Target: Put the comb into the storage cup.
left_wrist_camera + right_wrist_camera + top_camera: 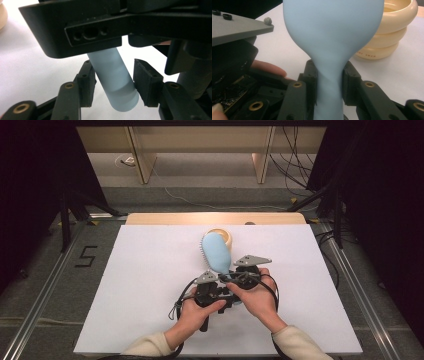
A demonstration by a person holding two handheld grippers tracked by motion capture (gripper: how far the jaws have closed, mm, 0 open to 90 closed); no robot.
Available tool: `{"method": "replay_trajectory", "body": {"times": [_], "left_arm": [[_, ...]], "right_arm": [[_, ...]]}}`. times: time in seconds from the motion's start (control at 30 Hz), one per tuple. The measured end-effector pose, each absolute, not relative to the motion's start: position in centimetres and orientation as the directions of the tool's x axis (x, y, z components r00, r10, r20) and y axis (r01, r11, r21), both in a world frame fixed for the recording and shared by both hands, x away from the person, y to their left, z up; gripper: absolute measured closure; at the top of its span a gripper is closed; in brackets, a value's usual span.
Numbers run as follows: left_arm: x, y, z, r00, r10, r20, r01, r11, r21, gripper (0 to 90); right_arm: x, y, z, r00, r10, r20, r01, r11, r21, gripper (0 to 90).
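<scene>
Right gripper (pixel 329 75) has its jaws clamped on the neck of the light blue brush (pixel 332 35), pads pressed against both sides of the handle, low centre of the right gripper view. Left gripper (pixel 113 82) sits around the round end of that handle: the left-hand pad is touching it and the right-hand one looks to be on its edge, though I can't tell how hard it's pressing. No earlier shot here. From the high view both grippers are bunched together at lower centre of the white table (pixel 150 270), with the brush head poking up toward centre frame, overlapping a cream ringed bowl (pixel 226 236).
</scene>
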State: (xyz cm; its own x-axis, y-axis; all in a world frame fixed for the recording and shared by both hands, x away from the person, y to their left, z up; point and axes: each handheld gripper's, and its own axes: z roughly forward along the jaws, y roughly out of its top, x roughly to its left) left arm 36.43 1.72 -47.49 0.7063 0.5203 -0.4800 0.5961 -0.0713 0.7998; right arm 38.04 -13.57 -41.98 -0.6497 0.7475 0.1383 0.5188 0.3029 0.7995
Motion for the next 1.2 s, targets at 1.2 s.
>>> {"method": "replay_trajectory", "body": {"times": [1.2], "left_arm": [[37.1, 2.9, -48.2, 0.559, 0.468, -0.685, 0.760, 0.043, 0.649, 65.3]], "right_arm": [[38.4, -13.6, -42.4, -0.650, 0.737, 0.188, 0.555, 0.290, 0.779, 68.4]]}}
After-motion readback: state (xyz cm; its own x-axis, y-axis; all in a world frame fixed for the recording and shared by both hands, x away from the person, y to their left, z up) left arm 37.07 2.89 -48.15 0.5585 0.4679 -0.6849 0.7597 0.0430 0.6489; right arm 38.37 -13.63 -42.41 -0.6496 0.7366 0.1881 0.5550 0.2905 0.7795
